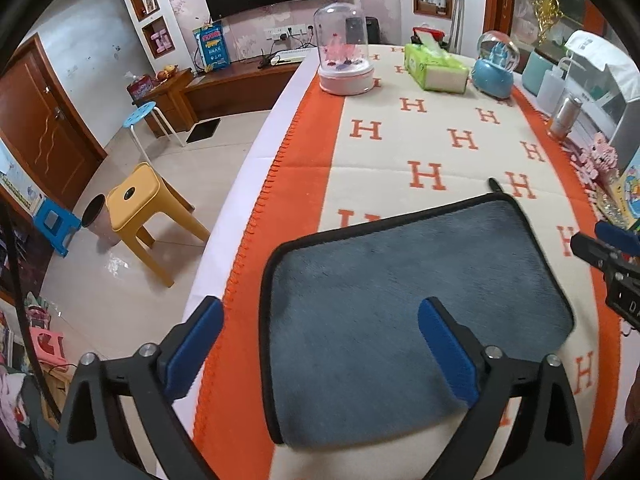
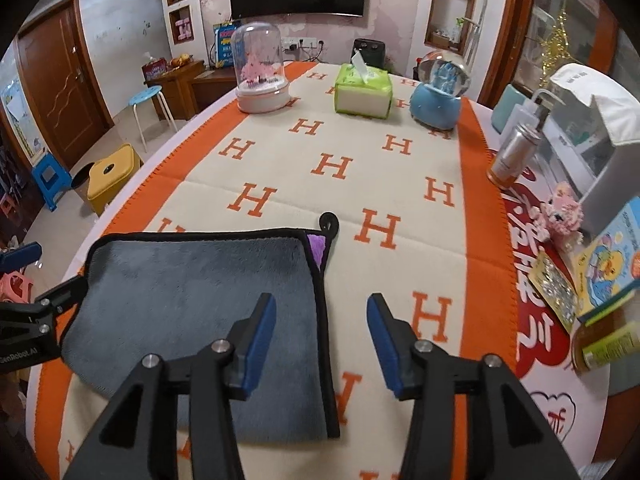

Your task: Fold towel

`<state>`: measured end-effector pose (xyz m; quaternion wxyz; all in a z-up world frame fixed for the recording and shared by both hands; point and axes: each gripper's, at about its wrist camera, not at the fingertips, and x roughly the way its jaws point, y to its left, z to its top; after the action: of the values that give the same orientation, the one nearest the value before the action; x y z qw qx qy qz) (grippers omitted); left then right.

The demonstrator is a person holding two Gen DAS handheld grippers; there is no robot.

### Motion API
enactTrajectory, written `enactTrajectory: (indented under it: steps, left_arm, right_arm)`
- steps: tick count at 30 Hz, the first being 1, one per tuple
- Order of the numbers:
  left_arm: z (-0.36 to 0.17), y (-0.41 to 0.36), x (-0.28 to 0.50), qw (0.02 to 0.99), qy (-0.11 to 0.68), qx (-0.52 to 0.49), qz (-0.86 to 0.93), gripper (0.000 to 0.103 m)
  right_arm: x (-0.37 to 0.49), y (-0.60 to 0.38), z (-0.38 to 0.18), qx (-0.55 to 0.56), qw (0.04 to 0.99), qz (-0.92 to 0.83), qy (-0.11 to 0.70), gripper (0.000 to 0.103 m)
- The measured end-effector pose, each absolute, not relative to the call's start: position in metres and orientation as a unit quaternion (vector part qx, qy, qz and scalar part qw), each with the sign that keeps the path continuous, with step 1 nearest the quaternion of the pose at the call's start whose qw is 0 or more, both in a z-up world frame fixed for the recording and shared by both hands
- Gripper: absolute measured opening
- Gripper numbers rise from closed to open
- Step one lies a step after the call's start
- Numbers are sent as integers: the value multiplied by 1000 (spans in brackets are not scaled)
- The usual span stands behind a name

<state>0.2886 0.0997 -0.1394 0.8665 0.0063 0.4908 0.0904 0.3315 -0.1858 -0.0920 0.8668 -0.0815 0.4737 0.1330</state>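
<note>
A grey plush towel (image 1: 400, 300) with black trim lies flat on the orange and cream table cover; it also shows in the right wrist view (image 2: 192, 312). A purple underside corner and a black hang loop (image 2: 328, 222) show at its far right corner. My left gripper (image 1: 320, 344) is open and empty, its jaws straddling the towel's left edge above it. My right gripper (image 2: 322, 340) is open and empty, its jaws straddling the towel's right edge. Each gripper shows at the edge of the other's view, the right (image 1: 608, 256) and the left (image 2: 24, 312).
At the far end of the table stand a clear dome ornament (image 2: 260, 76), a green tissue box (image 2: 362, 90) and a blue snow globe (image 2: 438, 92). Bottles, books and a pink toy (image 2: 562, 208) crowd the right side. Stools (image 1: 148, 216) stand on the floor at left.
</note>
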Motion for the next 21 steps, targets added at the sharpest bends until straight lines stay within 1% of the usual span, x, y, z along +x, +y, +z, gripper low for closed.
enactTrajectory:
  steps: [3, 7, 9, 15, 21]
  left_arm:
    - [-125, 90, 273, 872, 483, -5, 79, 102]
    - [-107, 74, 248, 878, 474, -14, 63, 102]
    - [-98, 64, 232, 881, 470, -16, 53, 102]
    - [-74, 34, 187, 889, 457, -11, 37, 102]
    - [-59, 9, 145, 892, 450, -7, 31, 102]
  right_arm:
    - [312, -193, -81, -81, 869, 126, 471, 48]
    - [279, -206, -68, -73, 873, 125, 466, 48]
    - [264, -214, -62, -66, 873, 125, 467, 51]
    - [214, -239, -39, -57, 879, 126, 456, 56]
    - [179, -257, -19, -49, 882, 121, 452, 56]
